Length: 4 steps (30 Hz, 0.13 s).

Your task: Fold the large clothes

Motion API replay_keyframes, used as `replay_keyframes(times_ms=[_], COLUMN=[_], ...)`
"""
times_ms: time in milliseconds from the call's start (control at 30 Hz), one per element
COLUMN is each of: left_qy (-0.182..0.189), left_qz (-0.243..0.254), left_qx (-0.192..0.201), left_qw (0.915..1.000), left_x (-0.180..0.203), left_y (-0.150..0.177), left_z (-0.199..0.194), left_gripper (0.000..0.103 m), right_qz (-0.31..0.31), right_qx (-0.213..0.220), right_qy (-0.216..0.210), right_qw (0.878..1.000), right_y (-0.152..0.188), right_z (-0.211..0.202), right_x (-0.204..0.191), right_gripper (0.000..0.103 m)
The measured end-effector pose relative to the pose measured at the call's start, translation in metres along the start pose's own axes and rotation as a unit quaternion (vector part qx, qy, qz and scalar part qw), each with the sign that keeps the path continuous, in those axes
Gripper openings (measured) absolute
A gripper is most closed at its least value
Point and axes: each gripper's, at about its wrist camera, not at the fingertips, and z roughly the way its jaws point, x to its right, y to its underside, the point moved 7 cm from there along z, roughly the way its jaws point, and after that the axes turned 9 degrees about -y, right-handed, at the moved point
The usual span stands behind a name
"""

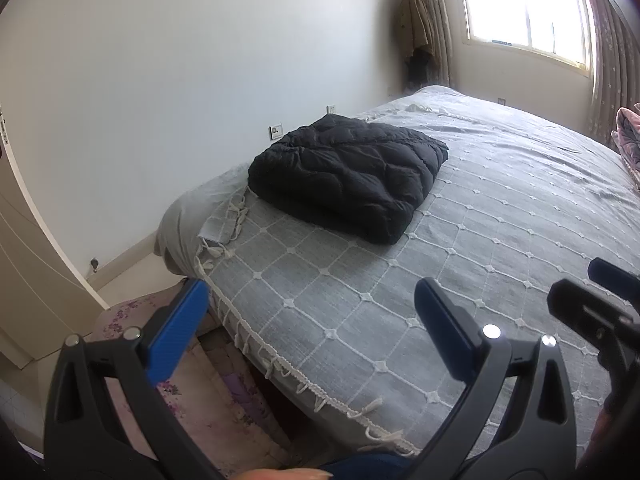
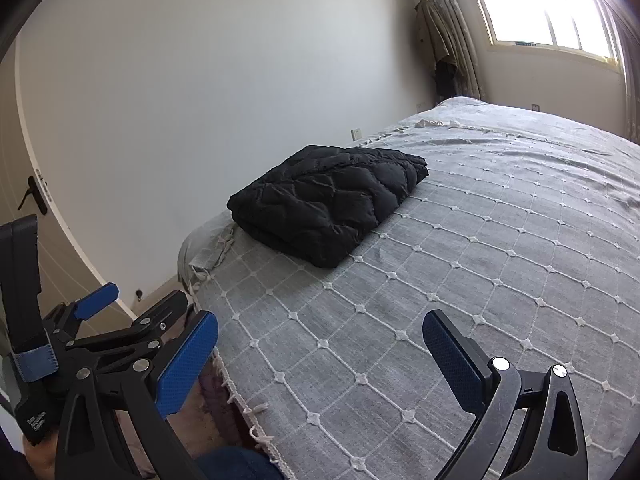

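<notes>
A black quilted jacket (image 1: 348, 176) lies folded into a thick rectangle on the grey bed cover (image 1: 500, 216), near the bed's far left corner. It also shows in the right wrist view (image 2: 328, 206). My left gripper (image 1: 310, 312) is open and empty, held over the bed's near edge well short of the jacket. My right gripper (image 2: 320, 346) is open and empty, also over the near part of the bed cover (image 2: 480, 260). The left gripper appears in the right wrist view (image 2: 132, 300) at the lower left, open.
The bed's fringed edge (image 1: 256, 344) runs diagonally below the grippers, with a floral rug (image 1: 192, 400) on the floor. A white wall (image 1: 200, 80) borders the bed's left side. A door (image 2: 36, 196) stands at left. A window (image 1: 528, 4) and hanging clothes (image 1: 416, 20) are at the back.
</notes>
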Motion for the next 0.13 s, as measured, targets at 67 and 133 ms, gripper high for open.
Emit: replay_keyframes(times_ms=[67, 133], left_qy=[0.001, 0.001], left_qz=[0.0, 0.0], left_qx=[0.0, 0.001], left_qw=[1.0, 1.0], left_x=[0.0005, 0.0012], left_y=[-0.0001, -0.0001], left_z=[-0.0005, -0.0017], left_gripper=[0.102, 0.102], right_qz=[-0.001, -0.001], right_qx=[0.001, 0.001], right_qy=[0.002, 0.002], right_qw=[1.0, 1.0], right_y=[-0.0002, 0.0001], right_z=[-0.0004, -0.0006], right_x=[0.0008, 0.0012], right_gripper=[0.103, 0.103])
